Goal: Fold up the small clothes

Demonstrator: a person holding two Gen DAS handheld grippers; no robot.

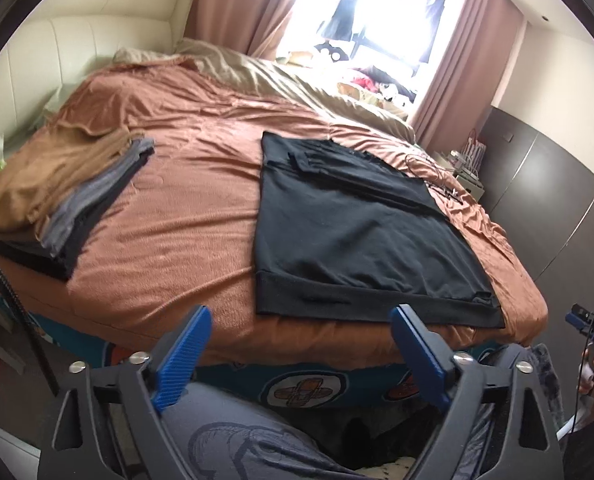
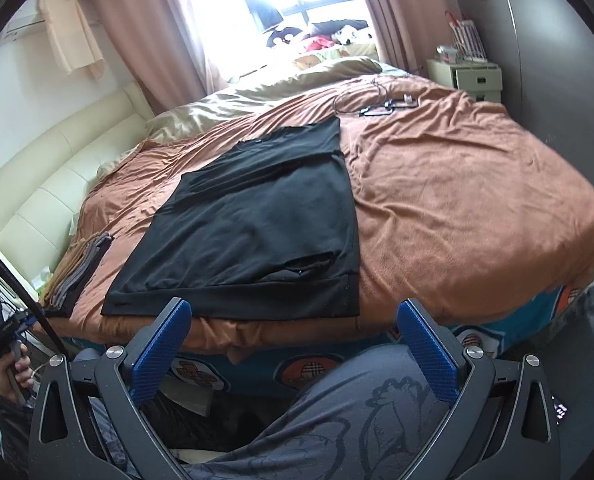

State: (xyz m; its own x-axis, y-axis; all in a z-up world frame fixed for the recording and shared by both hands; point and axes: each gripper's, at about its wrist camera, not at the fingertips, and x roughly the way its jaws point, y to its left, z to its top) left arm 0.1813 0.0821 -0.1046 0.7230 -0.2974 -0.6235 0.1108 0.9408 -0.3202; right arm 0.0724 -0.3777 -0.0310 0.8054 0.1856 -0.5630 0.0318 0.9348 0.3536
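A black garment (image 1: 349,216) is lying mid-frame on the bed (image 1: 185,216), sides folded in, awaiting its final folds. A finished stack (image 1: 93,200) is sitting at left. The left gripper (image 1: 301,320) and right gripper (image 2: 295,312) are hovering wide, holding nothing.

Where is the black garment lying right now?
The black garment lies flat on the orange bedspread near the bed's front edge, right of the stack of folded clothes in the left wrist view.
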